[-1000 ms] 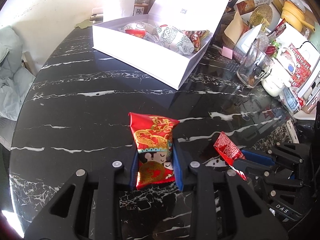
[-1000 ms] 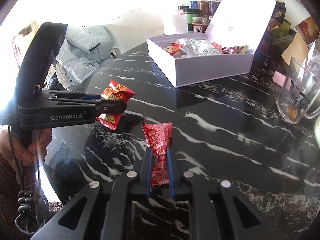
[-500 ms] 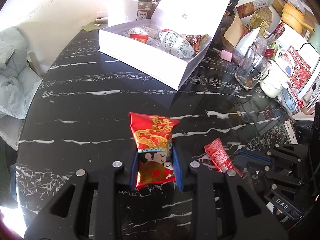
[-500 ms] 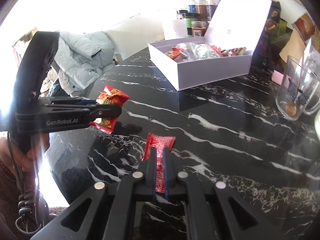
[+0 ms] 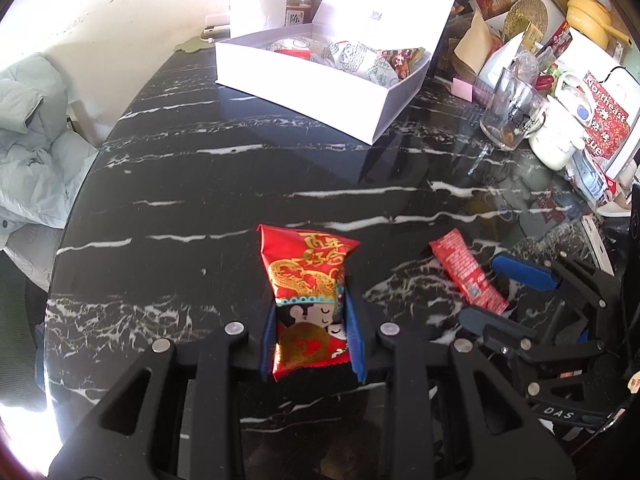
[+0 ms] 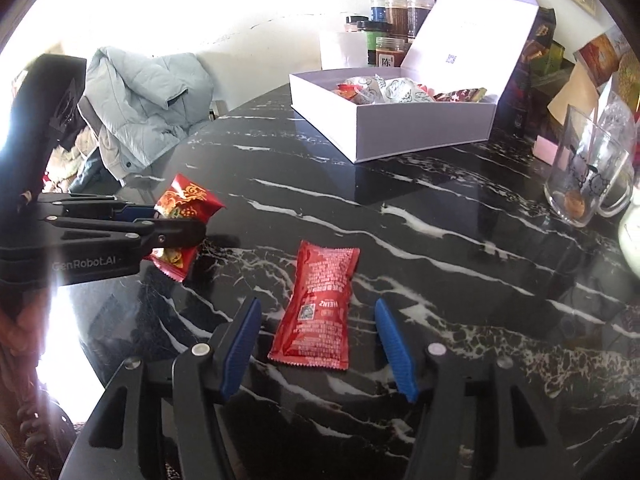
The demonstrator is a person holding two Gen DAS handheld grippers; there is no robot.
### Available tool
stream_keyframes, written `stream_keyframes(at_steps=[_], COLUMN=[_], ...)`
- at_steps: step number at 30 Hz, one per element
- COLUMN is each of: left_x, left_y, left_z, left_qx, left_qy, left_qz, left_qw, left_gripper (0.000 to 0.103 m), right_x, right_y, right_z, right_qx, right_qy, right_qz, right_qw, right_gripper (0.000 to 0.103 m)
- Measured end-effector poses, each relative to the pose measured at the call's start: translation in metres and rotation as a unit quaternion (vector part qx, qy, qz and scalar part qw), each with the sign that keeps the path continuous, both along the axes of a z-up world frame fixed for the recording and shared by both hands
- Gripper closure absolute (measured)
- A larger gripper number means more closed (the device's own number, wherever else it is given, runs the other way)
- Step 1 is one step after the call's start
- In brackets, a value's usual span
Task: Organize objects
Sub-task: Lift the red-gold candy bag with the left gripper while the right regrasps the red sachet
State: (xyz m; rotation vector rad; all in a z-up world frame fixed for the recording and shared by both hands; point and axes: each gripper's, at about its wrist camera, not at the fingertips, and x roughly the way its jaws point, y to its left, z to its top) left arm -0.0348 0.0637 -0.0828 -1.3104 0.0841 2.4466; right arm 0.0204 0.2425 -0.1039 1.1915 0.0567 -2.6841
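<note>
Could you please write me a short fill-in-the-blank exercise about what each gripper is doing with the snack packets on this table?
1. The left gripper is shut on a red snack packet printed with a gold ____.
2. The Heinz sauce packet lies flat on the black marble ____.
3. The right gripper jaws are ____, their pads clear of the sauce packet.
4. The white box has its lid ____.

Missing words: dragon; table; opening; open

2 red snack pkts on the table: 1 dragon-print pkt, 1 ketchup sachet. 1 white box, 1 glass mug, approx 5-6 spice jars.
</note>
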Motion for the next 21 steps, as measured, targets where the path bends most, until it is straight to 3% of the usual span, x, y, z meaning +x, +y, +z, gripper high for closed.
stream_keyframes(at_steps=[3,5,6,15,21], left_x=[0.004,0.006,0.007,0.001,0.001], left_y=[-0.004,-0.004,-0.004,-0.007,-0.002], left_z=[-0.002,-0.002,-0.002,-0.002,0.001], left_qx=[-0.006,-0.016,-0.017,0.007,0.01], left_qy=[0.002,0.007,0.007,-0.009,-0.012], left_qz=[-0.001,0.0,-0.001,0.002,-0.002], left_qw=[1.0,0.9998,0.9998,0.9999,0.9999], left_gripper=[0.075,0.075,0.075,0.075,0.075], right_x=[0.002,0.001,0.001,-0.008,-0.007], right_y=[-0.006,-0.007,-0.008,0.005,0.006], right_z=[-0.003,-0.003,-0.001,0.004,0.01], right_qx=[0.02,0.019,0.024,-0.025,-0.028], right_qy=[0.011,0.013,0.016,-0.006,-0.001], right_qz=[0.0,0.004,0.005,0.0,0.006], right_qw=[1.0,1.0,1.0,1.0,1.0], right_gripper=[0.042,0.049,0.083,0.089,0.094])
